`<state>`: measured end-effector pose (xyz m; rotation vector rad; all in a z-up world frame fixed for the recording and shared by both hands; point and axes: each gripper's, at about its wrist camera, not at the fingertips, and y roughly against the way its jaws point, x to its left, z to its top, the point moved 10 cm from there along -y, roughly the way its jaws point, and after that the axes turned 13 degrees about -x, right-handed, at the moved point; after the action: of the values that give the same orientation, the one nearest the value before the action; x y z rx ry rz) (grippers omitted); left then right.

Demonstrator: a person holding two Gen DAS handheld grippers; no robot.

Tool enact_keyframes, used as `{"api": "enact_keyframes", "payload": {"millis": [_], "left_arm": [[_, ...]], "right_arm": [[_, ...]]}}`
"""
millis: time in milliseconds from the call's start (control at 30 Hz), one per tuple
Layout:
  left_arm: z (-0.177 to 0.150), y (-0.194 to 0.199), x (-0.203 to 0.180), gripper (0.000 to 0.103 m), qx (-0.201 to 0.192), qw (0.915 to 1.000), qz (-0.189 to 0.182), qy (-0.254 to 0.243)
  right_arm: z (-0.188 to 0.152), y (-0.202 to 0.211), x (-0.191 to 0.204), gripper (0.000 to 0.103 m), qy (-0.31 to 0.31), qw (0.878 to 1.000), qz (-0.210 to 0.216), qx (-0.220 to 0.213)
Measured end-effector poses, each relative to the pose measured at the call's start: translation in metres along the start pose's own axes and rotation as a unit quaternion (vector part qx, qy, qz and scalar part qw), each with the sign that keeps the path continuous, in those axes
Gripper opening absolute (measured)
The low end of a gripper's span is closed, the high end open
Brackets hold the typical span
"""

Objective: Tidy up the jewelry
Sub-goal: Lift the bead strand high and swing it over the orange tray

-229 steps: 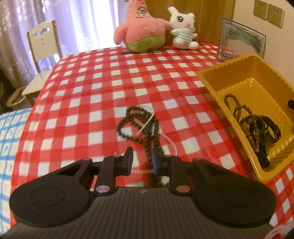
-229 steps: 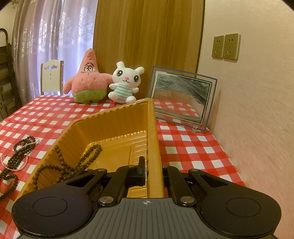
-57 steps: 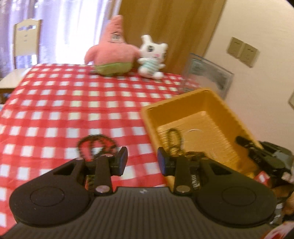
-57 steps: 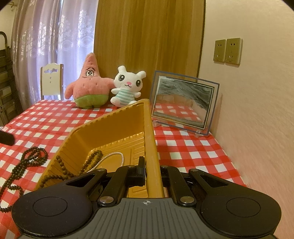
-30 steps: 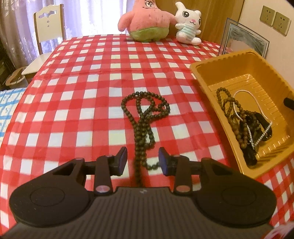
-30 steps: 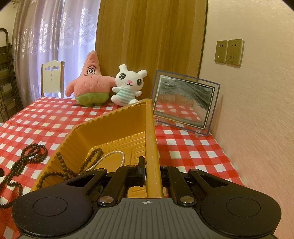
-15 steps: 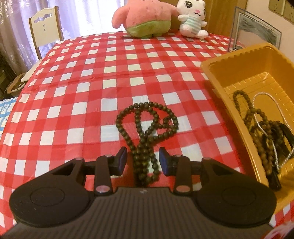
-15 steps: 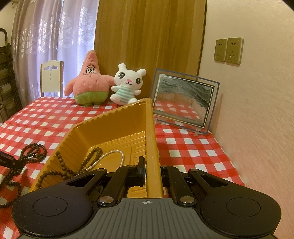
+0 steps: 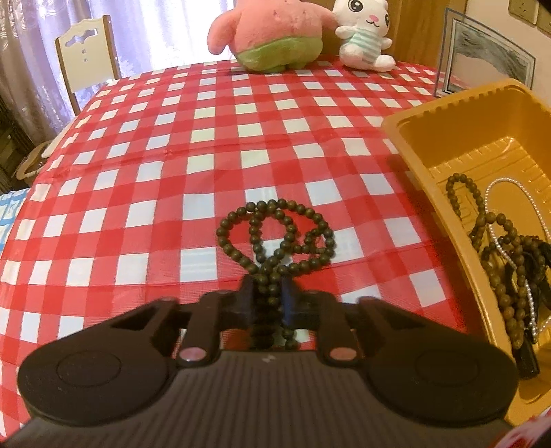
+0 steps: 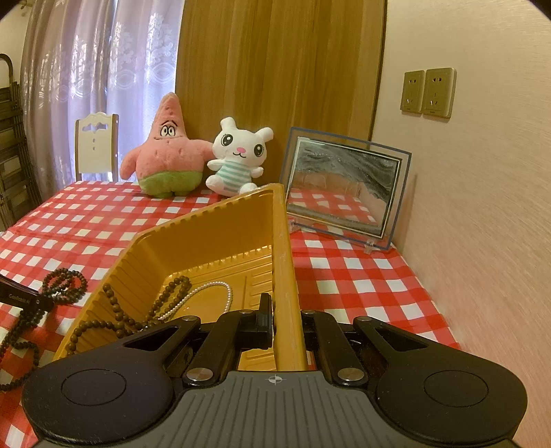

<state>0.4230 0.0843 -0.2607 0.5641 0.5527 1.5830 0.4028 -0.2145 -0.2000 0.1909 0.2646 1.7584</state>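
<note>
A dark green bead necklace (image 9: 275, 234) lies looped on the red-checked tablecloth. My left gripper (image 9: 268, 293) is shut on its near strands, low at the cloth. The necklace also shows at the left of the right wrist view (image 10: 62, 286), with the left gripper's finger (image 10: 20, 296) on it. The yellow tray (image 9: 447, 144) on the right holds a brown bead strand (image 9: 482, 220), a white pearl strand (image 9: 509, 213) and a black piece. My right gripper (image 10: 284, 320) is shut on the tray's right wall (image 10: 282, 262).
A pink starfish plush (image 9: 268, 31) and a white bunny plush (image 9: 365, 34) sit at the table's far edge. A framed picture (image 10: 344, 193) stands by the wall behind the tray. A white chair (image 9: 87, 58) stands beyond the table's far left.
My left gripper moved forward and down over the green necklace and closed its fingers on the near strands. The right gripper kept holding the tray wall.
</note>
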Motion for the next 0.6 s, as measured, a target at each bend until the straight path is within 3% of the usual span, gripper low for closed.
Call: {"api": "enact_keyframes", "payload": {"millis": [100, 133, 300, 600], "left_arm": [[0.0, 0.003, 0.0, 0.012, 0.0, 0.9999, -0.015, 0.008], [0.002, 0.007, 0.0, 0.006, -0.008, 0.9997, -0.021, 0.009], [0.017, 0.032, 0.007, 0.006, -0.029, 0.9988, -0.038, 0.008], [0.073, 0.103, 0.03, 0.006, -0.101, 0.9939, -0.044, -0.006]], "right_arm": [[0.0, -0.001, 0.0, 0.005, 0.0, 1.0, 0.0, 0.0], [0.0, -0.001, 0.0, 0.005, 0.0, 1.0, 0.0, 0.0], [0.0, -0.001, 0.0, 0.005, -0.002, 1.0, 0.0, 0.0], [0.0, -0.003, 0.0, 0.005, -0.003, 1.0, 0.0, -0.001]]}}
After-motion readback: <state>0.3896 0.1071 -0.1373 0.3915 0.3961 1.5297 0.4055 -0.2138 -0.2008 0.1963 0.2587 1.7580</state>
